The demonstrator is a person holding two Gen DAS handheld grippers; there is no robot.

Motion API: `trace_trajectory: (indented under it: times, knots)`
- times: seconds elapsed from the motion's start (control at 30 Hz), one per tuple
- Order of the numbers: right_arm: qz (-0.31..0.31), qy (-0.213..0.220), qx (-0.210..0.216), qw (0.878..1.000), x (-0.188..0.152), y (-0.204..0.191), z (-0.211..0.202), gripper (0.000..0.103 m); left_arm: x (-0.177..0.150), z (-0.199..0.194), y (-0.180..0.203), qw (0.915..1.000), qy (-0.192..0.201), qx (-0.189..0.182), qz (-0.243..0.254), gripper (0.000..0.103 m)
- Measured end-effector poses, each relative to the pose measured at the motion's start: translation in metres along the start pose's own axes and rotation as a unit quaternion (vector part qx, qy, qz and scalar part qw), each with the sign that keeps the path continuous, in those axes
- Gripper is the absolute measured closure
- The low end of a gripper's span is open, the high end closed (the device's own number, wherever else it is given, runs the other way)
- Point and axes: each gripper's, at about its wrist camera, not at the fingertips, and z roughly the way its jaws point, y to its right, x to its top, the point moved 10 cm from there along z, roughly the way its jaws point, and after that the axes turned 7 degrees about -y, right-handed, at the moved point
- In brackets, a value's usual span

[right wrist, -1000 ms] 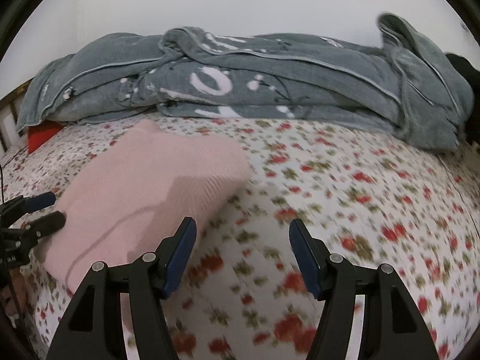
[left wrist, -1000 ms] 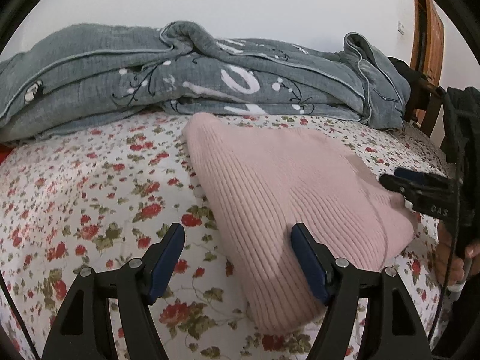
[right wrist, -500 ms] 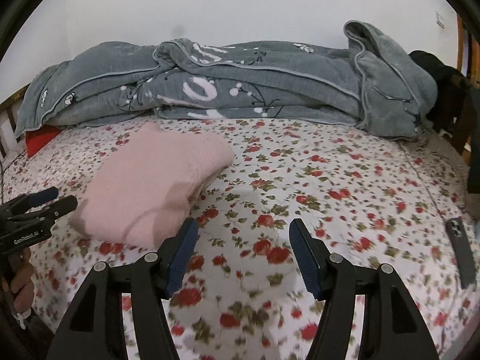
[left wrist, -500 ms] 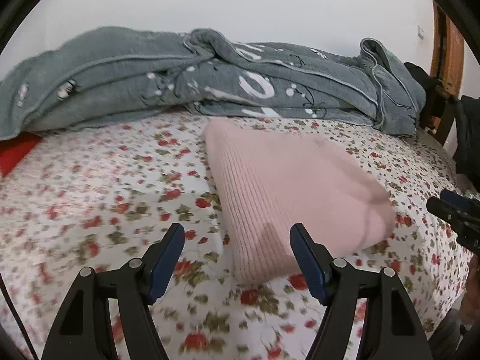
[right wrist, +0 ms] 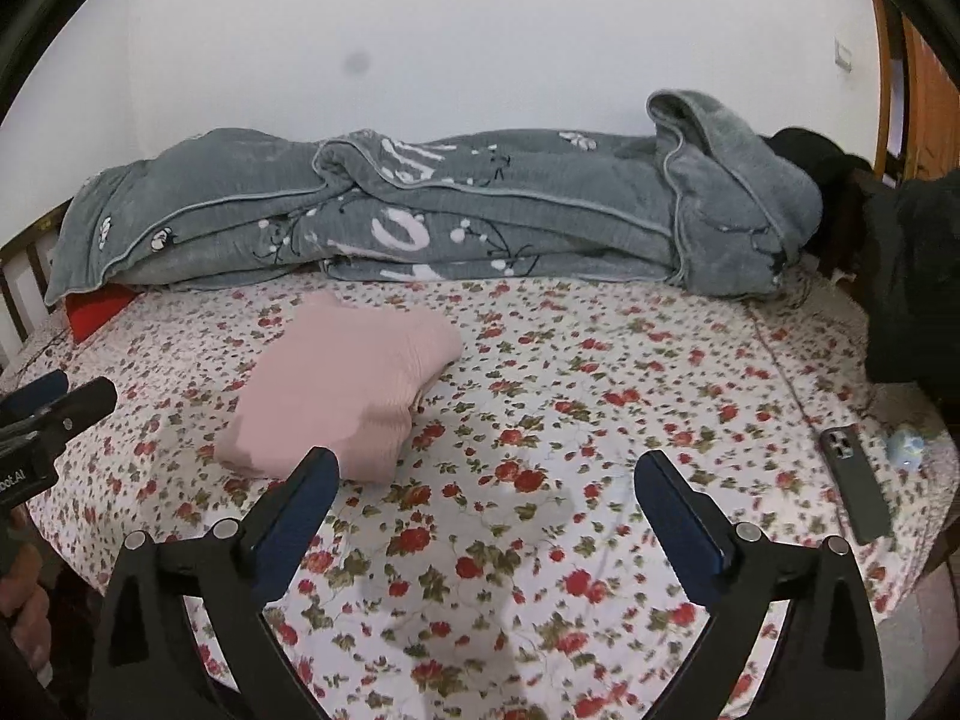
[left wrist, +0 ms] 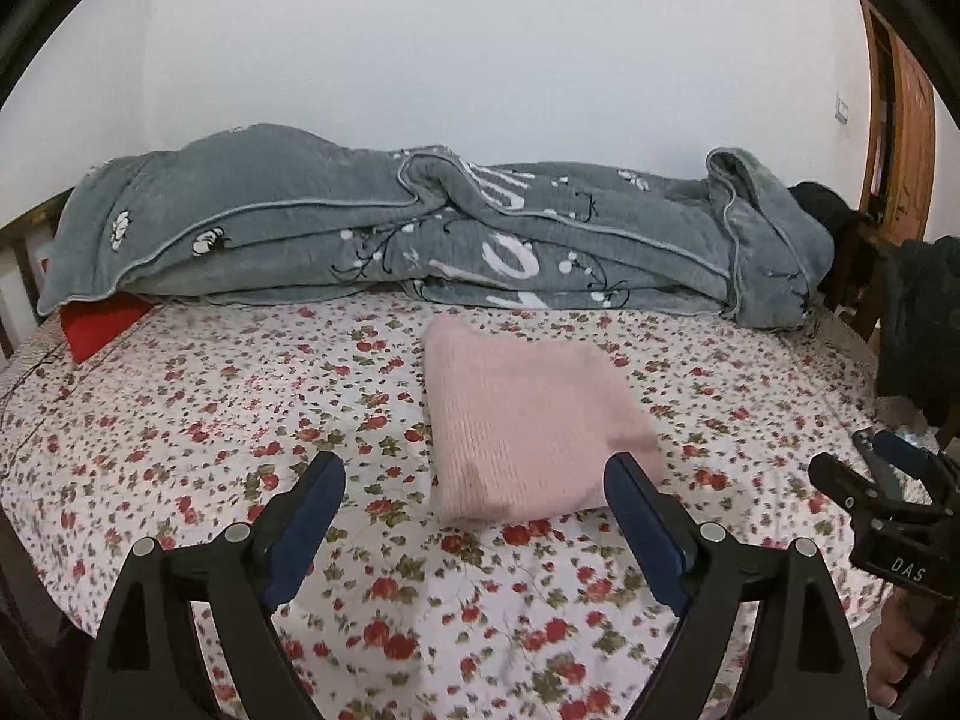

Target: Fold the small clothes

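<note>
Pink knit sweater (left wrist: 528, 420), one, lies folded on the floral bed (left wrist: 210, 420). Left gripper (left wrist: 474, 495) and right gripper (right wrist: 486, 489) have just spread wide, both empty.

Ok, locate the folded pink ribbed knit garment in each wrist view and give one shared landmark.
Left wrist: folded pink ribbed knit garment lies centre, just right of middle, on the floral sheet.
Right wrist: the garment lies left of centre.
Shared landmark: rumpled grey patterned blanket behind it.

Home bedroom: bed (left wrist: 180, 420), grey blanket (left wrist: 300, 240)
</note>
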Motion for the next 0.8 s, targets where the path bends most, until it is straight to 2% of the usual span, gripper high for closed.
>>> trace_trajectory:
  times: [0.13, 0.3, 0.8]
  knots:
    - [0.002, 0.015, 0.010, 1.000, 0.000, -0.003, -0.028, 0.003, -0.003, -0.021, 0.004, 1.0000, 0.004, -0.002, -0.007, 0.014]
    - [-0.009, 0.027, 0.001, 1.000, -0.009, -0.003, -0.051, 0.002, -0.007, -0.042, 0.012, 0.9998, 0.019, 0.006, 0.001, 0.013]
    - [0.005, 0.030, -0.002, 1.000, -0.011, 0.002, -0.065, 0.002, -0.008, -0.057, 0.009, 0.9995, 0.028, 0.013, -0.002, 0.012]
